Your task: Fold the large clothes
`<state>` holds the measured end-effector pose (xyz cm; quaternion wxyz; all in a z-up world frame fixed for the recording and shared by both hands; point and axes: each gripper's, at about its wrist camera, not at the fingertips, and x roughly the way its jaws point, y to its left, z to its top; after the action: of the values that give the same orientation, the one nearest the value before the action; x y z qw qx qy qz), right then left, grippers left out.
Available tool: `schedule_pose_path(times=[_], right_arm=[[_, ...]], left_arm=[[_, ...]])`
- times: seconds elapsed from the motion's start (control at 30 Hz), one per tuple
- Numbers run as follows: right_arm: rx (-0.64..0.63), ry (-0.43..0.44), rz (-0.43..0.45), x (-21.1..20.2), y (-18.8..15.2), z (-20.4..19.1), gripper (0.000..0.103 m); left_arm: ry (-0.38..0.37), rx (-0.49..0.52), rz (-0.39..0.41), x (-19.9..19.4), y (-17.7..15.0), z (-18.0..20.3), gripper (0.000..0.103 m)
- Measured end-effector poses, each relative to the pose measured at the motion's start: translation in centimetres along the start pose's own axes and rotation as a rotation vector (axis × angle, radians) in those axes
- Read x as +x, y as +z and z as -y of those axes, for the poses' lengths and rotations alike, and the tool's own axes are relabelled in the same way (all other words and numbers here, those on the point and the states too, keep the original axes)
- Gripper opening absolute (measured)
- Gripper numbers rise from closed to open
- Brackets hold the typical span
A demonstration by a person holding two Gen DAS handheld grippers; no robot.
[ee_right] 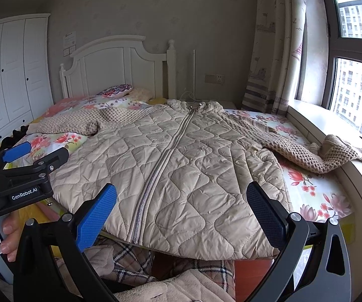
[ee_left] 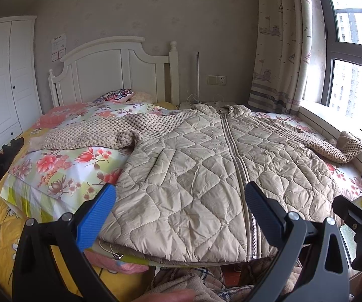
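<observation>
Quilted beige jacket lies flat; both grippers' jaws gape empty; only the right view shows a hand.

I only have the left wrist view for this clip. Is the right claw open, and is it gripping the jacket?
Observer: The right claw is open over the jacket hem, gripping nothing.
Operator: What is holding the left claw?
Observer: A hand grips its handle, below a GenRobot.AI label.
Operator: My claw hides the jacket's right hem corner. Is it folded?
Observer: No, the corner lies flat and unfolded.
</observation>
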<state>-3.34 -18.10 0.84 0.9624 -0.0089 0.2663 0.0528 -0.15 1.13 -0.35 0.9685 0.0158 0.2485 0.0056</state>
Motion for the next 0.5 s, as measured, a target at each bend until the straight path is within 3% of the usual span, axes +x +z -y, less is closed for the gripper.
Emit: schedule_pose_path(times=[0.5], right_arm=[[0.005,0.008,-0.005,-0.03,0.09,0.16,0.099]], left_arm=[[-0.002,-0.001,-0.002,-0.12,0.16,-0.16,0.101]])
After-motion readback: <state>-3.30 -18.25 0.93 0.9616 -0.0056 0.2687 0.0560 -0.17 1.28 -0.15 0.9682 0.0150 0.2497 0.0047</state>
